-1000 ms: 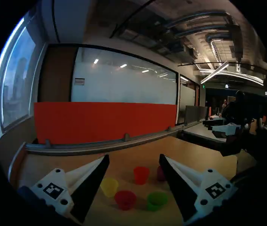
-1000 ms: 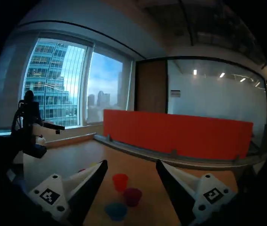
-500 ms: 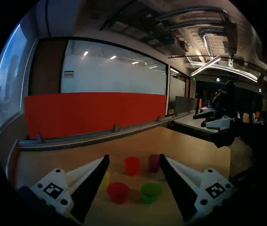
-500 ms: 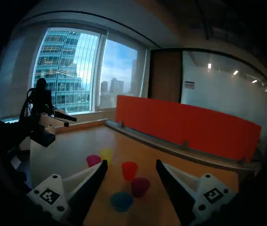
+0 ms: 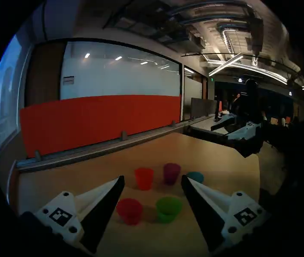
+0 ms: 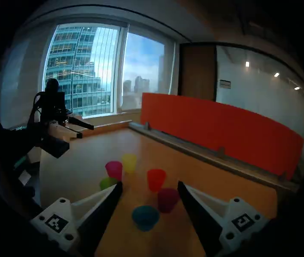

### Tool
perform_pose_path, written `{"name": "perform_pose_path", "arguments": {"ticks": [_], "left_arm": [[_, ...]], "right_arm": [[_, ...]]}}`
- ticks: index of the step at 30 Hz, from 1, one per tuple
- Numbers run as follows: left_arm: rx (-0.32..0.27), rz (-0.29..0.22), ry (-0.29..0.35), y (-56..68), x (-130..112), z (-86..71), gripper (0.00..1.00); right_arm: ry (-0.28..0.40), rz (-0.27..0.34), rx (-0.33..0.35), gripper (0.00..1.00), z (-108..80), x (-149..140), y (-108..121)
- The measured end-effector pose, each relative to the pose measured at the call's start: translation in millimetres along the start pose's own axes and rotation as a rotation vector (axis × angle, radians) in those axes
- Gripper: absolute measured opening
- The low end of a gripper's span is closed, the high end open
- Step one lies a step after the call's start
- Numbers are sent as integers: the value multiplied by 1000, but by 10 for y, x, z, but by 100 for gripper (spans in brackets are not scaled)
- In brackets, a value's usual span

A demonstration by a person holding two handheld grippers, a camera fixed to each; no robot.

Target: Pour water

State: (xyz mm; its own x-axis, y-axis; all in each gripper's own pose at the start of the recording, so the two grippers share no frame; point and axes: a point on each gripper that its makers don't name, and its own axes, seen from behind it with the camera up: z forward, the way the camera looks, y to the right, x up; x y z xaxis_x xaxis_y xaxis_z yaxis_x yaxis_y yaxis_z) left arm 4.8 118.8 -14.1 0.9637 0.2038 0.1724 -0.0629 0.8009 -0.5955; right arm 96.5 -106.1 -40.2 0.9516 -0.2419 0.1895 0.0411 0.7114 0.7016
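Note:
Several small plastic cups stand together on a wooden table (image 5: 220, 158). In the left gripper view I see an orange cup (image 5: 144, 178), a purple cup (image 5: 171, 173), a teal cup (image 5: 195, 176), a red cup (image 5: 129, 210) and a green cup (image 5: 168, 209). My left gripper (image 5: 152, 177) hangs open above the near cups, holding nothing. The right gripper view shows a yellow cup (image 6: 129, 162), pink cup (image 6: 114, 169), green cup (image 6: 108, 183), orange cup (image 6: 156, 180), purple cup (image 6: 168, 199) and teal cup (image 6: 145, 217). Over these, my right gripper (image 6: 150, 184) is open and empty.
An orange partition (image 5: 96, 118) on a metal rail runs along the table's far edge. Each gripper appears in the other's view, held at the table's side: the right gripper (image 5: 237, 135) and the left gripper (image 6: 60, 128). Large windows (image 6: 83, 73) lie behind.
Both cameras have swung and come closer to the cups. A teal cup entered the left gripper view and the yellow one left it. Pink, yellow and green cups entered the right gripper view.

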Motion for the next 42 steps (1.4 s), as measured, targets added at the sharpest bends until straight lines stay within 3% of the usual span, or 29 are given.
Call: {"name": "perform_pose_path", "arguments": {"ticks": [11,18,42], "left_arm": [[-27,-5,-75,61,-412,163,98],[-63,-6,-115,172,-648,286,98],[-111,31,-276,396,-1395,585,98]], "right_arm": [[-86,-12,17,100,92,-425,-16],[-124,-15,23,100,155,-681,-23],[-217,0,34,100,431,-1350,19]]}}
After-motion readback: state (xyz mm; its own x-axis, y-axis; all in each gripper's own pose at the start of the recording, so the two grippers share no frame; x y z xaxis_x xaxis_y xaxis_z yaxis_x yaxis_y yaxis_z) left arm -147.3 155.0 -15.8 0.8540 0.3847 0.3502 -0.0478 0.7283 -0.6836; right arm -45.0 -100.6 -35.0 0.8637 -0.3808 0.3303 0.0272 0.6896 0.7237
